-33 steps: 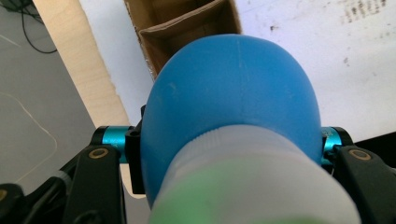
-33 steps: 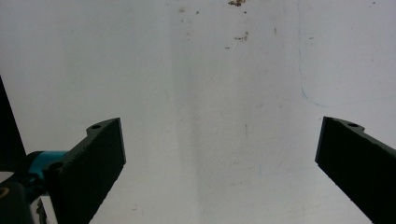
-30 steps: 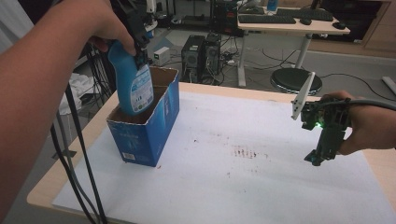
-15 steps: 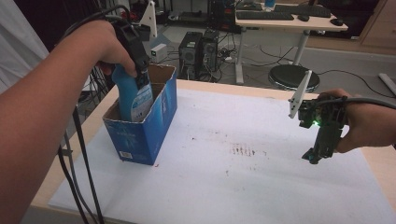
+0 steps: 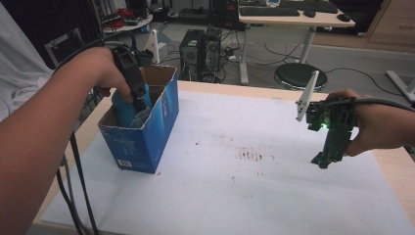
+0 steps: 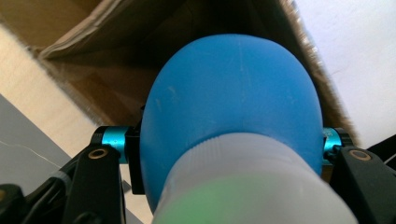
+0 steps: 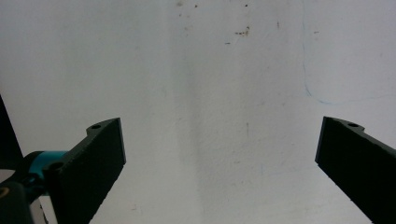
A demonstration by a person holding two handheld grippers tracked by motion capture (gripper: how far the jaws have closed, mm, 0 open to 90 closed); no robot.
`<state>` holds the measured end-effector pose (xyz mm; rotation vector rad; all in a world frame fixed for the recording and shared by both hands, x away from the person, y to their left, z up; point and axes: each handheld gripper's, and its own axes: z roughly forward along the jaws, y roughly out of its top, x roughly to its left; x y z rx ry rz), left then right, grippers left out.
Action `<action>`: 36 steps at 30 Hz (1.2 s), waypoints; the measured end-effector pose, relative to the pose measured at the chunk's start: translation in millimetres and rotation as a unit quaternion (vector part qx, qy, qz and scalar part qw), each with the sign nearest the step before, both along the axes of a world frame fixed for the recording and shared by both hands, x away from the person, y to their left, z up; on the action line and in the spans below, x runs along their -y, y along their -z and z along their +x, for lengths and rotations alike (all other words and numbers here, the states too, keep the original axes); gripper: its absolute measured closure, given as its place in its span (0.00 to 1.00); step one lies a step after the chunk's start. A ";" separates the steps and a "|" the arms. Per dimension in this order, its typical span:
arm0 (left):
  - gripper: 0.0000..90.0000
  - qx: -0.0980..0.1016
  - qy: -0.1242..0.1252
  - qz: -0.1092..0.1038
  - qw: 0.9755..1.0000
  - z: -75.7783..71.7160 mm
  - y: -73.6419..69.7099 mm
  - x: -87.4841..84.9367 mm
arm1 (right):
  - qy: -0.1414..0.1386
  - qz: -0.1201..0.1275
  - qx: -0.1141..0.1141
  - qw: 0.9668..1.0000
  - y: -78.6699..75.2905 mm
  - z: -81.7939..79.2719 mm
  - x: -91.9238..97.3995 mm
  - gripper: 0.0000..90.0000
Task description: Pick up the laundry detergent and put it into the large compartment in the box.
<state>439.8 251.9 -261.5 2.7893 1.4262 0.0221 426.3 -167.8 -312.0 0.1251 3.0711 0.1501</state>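
Bottle (image 5: pixel 128 110) upright, clenched in left gripper (image 5: pixel 139 100) fingers, partway down inside blue box (image 5: pixel 147 132); right gripper (image 5: pixel 325 159) released, well apart above worktop (image 5: pixel 254 196).

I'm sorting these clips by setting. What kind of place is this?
Most likely an office or lab workroom, not a home. Behind the table stand desktop computer towers on the floor amid loose cables, and a desk carrying a keyboard, with a stool beside it.
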 end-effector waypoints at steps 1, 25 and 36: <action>0.44 -0.001 0.010 -0.001 1.000 0.2 2.4 -0.8 | -0.001 -0.001 0.000 1.000 0.4 0.3 -0.3 0.01; 0.43 -0.005 0.097 -0.001 0.995 0.6 32.1 1.9 | 0.001 0.000 0.001 1.000 1.9 1.0 -2.1 0.01; 0.37 -0.006 0.099 -0.003 0.995 -1.8 23.6 2.2 | -0.001 -0.001 -0.001 1.000 2.5 0.2 -3.5 0.01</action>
